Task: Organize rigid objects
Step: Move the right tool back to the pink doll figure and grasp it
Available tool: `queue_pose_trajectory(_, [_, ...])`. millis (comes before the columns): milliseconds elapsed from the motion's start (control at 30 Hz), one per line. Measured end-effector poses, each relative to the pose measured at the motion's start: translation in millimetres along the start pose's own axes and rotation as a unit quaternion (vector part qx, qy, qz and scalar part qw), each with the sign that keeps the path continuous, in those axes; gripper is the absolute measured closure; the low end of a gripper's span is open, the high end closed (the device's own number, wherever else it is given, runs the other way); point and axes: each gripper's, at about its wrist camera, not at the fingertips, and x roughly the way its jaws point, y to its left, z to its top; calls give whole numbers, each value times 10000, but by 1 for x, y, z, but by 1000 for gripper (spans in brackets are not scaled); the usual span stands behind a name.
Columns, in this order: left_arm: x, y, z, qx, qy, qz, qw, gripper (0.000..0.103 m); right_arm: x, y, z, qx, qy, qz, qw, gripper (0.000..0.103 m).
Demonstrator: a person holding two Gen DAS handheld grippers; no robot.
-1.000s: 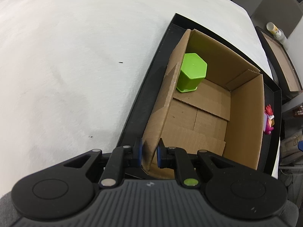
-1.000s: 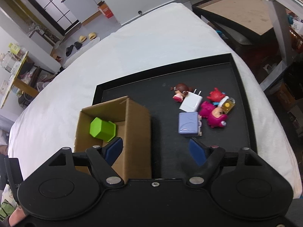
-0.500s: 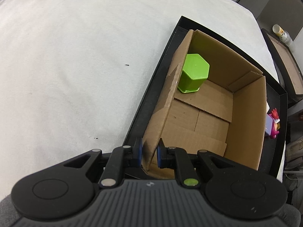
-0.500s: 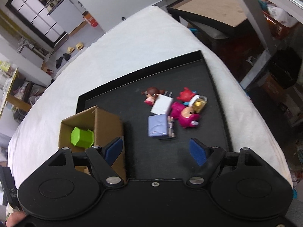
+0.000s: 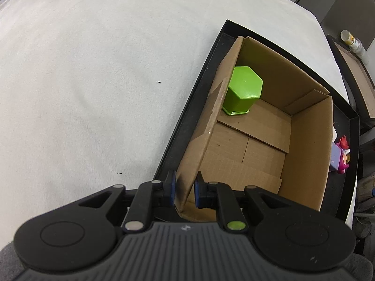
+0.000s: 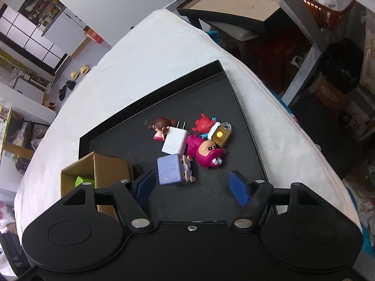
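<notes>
holding: left claw [image 5: 184,190] is clamped on the near corner wall of the cardboard box [image 5: 307,145], one blue pad outside and one inside
box spot: sits in the left end of the black tray [image 6: 234,98], which rests on a white padded bench [image 5: 82,82]
in the box: one green hexagonal cup [image 5: 243,90], upside down, tucked against the far left wall, rest of the floor is bare cardboard
right claw: right claw [image 6: 191,185] hangs over the tray with its jaws apart, they've just been closing in a bit, nothing pinched between them
closest toy: lilac block toy [image 6: 170,169] sits just ahead of the left pad, can't tell if it touches
the pile: white charger plug [image 6: 174,141] leans on a brown-haired doll [image 6: 161,126], magenta plush figure [image 6: 207,153] right beside it, red crab toy [image 6: 202,124] and a small gold padlock [image 6: 221,134] behind, all bunched together
from the left cam: only a sliver of the lilac and magenta toys peeks past the box's right wall
</notes>
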Motion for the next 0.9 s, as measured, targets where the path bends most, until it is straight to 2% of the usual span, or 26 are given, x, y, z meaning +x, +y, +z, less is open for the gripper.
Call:
queue_pose_trajectory(100, [0, 1, 0, -19, 6, 4, 10000, 89, 7, -1, 5, -2, 4, -25, 10000, 38])
queue_pose_trajectory(200, [0, 0, 0, -2, 9, 8, 10000, 89, 18, -3, 10, 48, 68, -15, 10000, 44])
queue_pose_trajectory(467, [2, 0, 1, -5, 22, 23, 10000, 89, 49, -4, 16, 16, 266, -153, 9995, 47])
queue_pose_trajectory(900, [4, -2, 1, 14, 56, 40, 10000, 89, 84, -3, 25, -398, 537, -534, 9963, 48])
